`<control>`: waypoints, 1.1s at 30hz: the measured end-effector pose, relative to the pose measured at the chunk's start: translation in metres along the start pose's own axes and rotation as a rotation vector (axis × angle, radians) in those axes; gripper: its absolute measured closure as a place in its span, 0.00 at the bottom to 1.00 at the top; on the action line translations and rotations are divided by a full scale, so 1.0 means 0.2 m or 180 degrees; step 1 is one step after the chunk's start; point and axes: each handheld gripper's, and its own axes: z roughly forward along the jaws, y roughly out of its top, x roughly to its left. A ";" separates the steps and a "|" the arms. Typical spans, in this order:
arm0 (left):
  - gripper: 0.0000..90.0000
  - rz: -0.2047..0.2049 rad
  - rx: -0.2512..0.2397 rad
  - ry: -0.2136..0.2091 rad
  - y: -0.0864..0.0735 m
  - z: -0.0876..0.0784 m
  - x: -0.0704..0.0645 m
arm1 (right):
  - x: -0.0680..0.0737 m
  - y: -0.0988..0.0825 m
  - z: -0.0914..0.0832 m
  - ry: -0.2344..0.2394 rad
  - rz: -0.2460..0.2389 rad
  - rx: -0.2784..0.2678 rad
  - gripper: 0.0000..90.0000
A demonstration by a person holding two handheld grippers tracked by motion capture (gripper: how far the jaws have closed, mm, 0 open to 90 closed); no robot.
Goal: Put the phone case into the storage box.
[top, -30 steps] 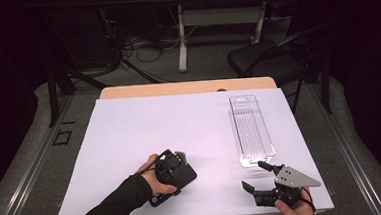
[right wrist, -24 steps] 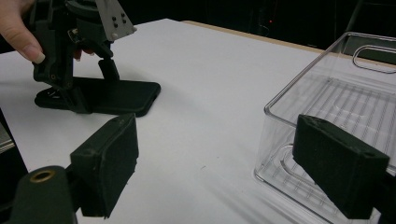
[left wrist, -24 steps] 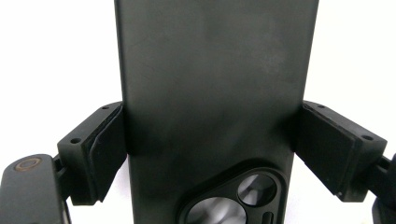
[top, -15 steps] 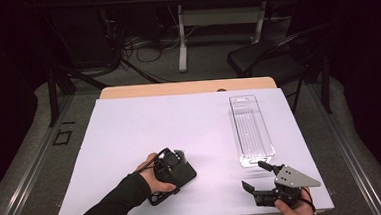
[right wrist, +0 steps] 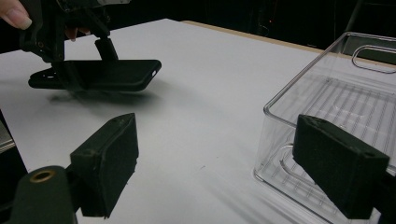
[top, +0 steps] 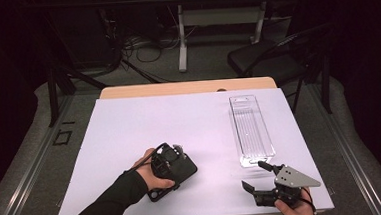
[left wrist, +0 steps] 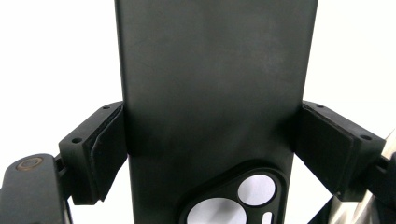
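L claw (left wrist: 212, 154) clamps phone case (left wrist: 210, 93) | R claw (right wrist: 224, 163) wide, empty | its view: case off table

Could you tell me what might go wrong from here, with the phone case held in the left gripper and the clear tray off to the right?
The left gripper clamps the black phone case only by its long edges, near the camera cutout, so the soft case could bow or slip out. Most of its length sticks out past the pads, so it may droop or catch the table. The open right gripper sits close to the clear tray and could nudge it.
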 end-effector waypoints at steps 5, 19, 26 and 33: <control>0.16 -0.0006 -0.0067 -0.0056 0.00 -0.02 0.00 | 0.00 0.00 0.00 0.0001 -0.0009 -0.0002 0.16; 0.16 0.0114 -0.0253 -0.0097 0.02 -0.12 -0.03 | 0.01 0.00 0.01 0.0006 -0.0061 0.0010 0.16; 0.16 0.0146 -0.0261 -0.0084 0.04 -0.15 -0.05 | 0.02 0.01 0.03 0.0026 -0.0075 0.0043 0.16; 0.16 0.0189 -0.0254 -0.0080 0.07 -0.15 -0.06 | 0.02 0.04 0.05 0.0065 0.0006 0.0117 0.16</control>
